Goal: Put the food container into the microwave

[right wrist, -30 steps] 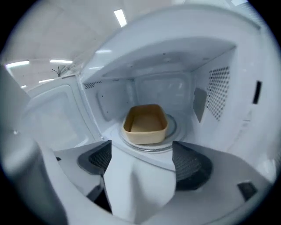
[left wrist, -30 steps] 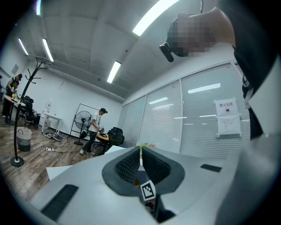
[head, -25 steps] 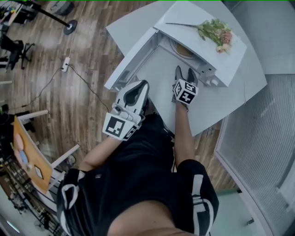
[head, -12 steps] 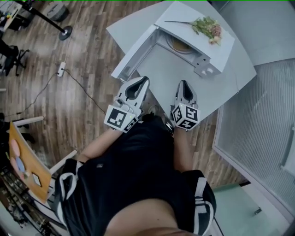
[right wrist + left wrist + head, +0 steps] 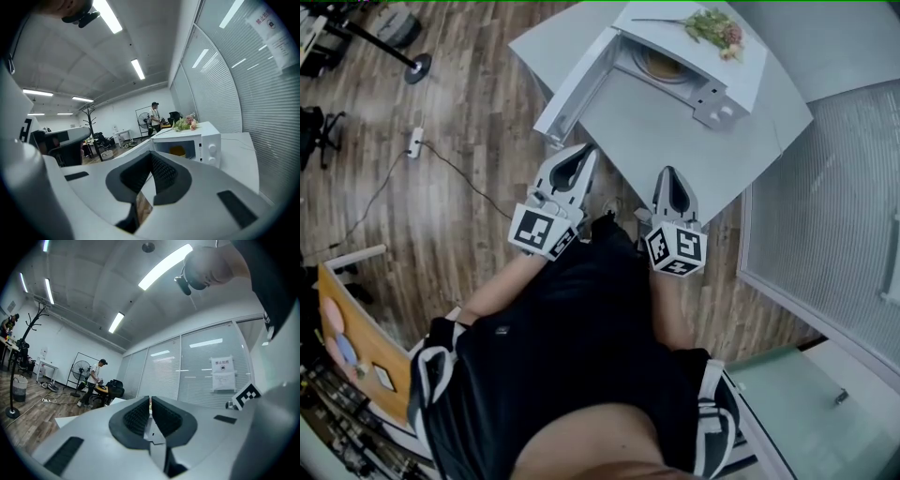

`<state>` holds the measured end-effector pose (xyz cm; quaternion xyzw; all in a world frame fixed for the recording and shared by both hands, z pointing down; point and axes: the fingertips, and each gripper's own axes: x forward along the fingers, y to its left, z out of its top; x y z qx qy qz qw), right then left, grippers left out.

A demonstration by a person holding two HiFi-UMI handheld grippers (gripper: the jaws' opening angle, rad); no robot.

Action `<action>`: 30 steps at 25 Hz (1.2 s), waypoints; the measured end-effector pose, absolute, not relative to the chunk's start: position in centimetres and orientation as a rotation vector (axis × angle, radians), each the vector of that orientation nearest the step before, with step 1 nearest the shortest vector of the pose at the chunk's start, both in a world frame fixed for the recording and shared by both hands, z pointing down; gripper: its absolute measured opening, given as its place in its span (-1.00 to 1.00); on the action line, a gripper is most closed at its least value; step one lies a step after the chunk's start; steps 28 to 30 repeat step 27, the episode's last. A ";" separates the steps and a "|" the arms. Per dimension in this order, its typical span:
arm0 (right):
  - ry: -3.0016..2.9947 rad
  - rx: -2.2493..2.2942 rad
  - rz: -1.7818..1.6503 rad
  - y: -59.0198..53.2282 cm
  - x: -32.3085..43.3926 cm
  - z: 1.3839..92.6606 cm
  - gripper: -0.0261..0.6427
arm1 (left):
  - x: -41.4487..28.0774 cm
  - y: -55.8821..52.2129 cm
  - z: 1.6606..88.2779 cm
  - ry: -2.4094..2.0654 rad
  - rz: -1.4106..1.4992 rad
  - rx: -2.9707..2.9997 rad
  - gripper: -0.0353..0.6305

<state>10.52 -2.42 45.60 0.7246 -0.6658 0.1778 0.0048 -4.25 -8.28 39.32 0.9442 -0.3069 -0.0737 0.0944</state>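
Food container (image 5: pixel 661 64) sitting inside the open microwave (image 5: pixel 741 77), left gripper (image 5: pixel 583 150) and right gripper (image 5: pixel 668 172) both pinched closed on nothing, seemingly leaving only the door (image 5: pixel 572 86) to shut.

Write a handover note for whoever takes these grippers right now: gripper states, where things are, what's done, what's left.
Left gripper: jaws together, empty, by the table's near edge.
Right gripper: jaws together, empty, also at the near edge.
Microwave: on the table, door open, flowers on top.
Done: a yellow container sits inside the microwave.
Left: probably only shutting the door.
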 end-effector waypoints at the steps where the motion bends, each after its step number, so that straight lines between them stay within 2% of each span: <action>1: -2.085 2.271 0.553 -2.1 10.1 45.5 -0.85 | -4.5 -8.0 39.3 -0.908 -0.220 2.799 -0.79; 8: -2.090 2.270 0.521 -0.7 8.3 45.1 -0.85 | -5.5 -6.4 39.1 -0.884 -0.232 2.818 -0.79; 30: -2.057 2.284 0.505 -0.5 9.2 45.3 -0.85 | -4.6 -6.0 39.3 -0.851 -0.223 2.812 -0.79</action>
